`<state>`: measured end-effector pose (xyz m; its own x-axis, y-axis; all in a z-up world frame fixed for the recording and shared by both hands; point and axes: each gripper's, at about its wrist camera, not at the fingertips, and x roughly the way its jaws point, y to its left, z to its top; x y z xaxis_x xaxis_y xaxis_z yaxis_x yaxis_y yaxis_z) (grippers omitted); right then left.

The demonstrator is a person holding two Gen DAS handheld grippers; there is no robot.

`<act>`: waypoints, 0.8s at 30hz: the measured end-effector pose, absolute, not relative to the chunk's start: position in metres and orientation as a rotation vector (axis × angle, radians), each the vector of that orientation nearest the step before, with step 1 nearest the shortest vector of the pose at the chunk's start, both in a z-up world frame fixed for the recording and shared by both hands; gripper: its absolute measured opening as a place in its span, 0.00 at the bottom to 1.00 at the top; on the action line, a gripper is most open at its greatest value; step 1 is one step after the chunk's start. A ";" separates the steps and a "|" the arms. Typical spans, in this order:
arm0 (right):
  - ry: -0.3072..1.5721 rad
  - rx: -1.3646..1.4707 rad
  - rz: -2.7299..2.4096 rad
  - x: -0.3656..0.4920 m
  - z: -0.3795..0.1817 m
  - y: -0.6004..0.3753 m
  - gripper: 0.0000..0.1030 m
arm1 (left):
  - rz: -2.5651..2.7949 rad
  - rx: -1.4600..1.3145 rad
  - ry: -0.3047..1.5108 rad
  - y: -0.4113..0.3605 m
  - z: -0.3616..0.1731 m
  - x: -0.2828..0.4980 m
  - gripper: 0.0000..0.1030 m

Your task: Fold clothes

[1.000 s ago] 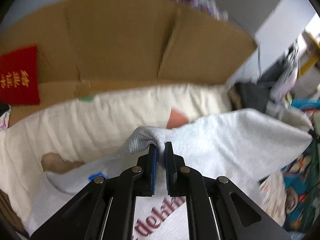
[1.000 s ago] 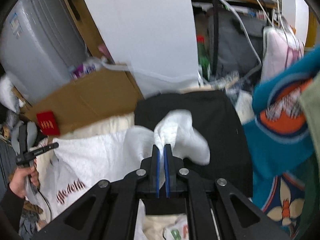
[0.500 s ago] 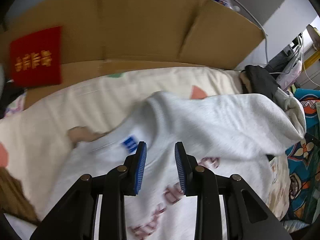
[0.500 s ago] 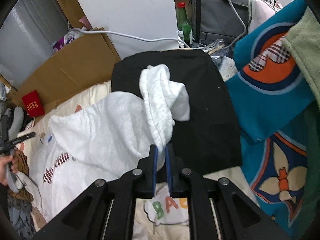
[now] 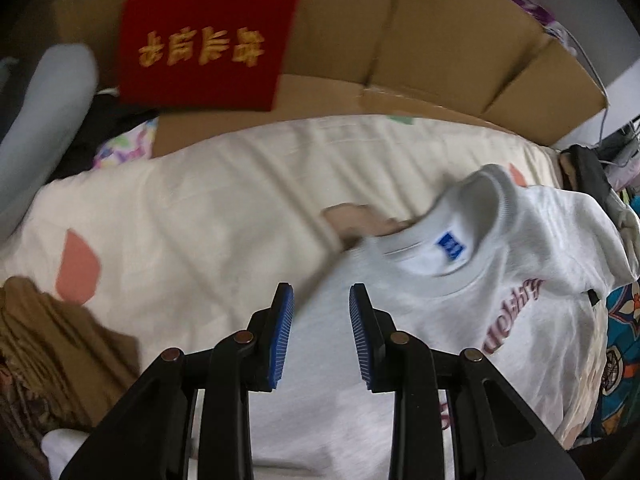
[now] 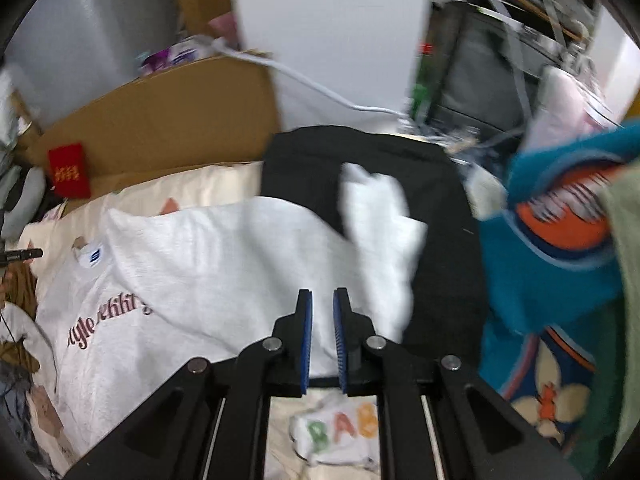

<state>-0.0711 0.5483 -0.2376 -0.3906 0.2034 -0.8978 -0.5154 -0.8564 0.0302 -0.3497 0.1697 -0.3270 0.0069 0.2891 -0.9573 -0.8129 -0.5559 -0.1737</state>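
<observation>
One sleeve fold done on the sweatshirt (image 6: 208, 272) lying on the bed (image 5: 200, 208); left gripper (image 5: 321, 334) and right gripper (image 6: 320, 340) fingers apart, empty, other sleeve and body folds left.

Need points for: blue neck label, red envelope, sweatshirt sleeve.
blue neck label (image 5: 451, 245), left wrist view, label centre
red envelope (image 5: 208, 46), left wrist view, gold lettering
sweatshirt sleeve (image 6: 380, 216), right wrist view, folded-over cuff end

Both wrist views look steeply down, close over the bed, sharing the white sweatshirt (image 5: 460, 320) (image 6: 208, 280).
</observation>
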 end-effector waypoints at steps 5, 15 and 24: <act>0.450 -1.507 2.303 -0.112 -0.266 0.532 0.09 | 1.689 -1.497 0.587 0.145 -0.334 -0.368 0.28; 0.609 -1.597 2.315 -0.197 -0.308 0.526 0.11 | 1.681 -1.642 0.547 0.093 -0.376 -0.382 0.28; 0.445 -1.742 2.437 -0.284 -0.335 0.507 0.30 | 1.684 -1.717 0.539 0.066 -0.398 -0.375 0.52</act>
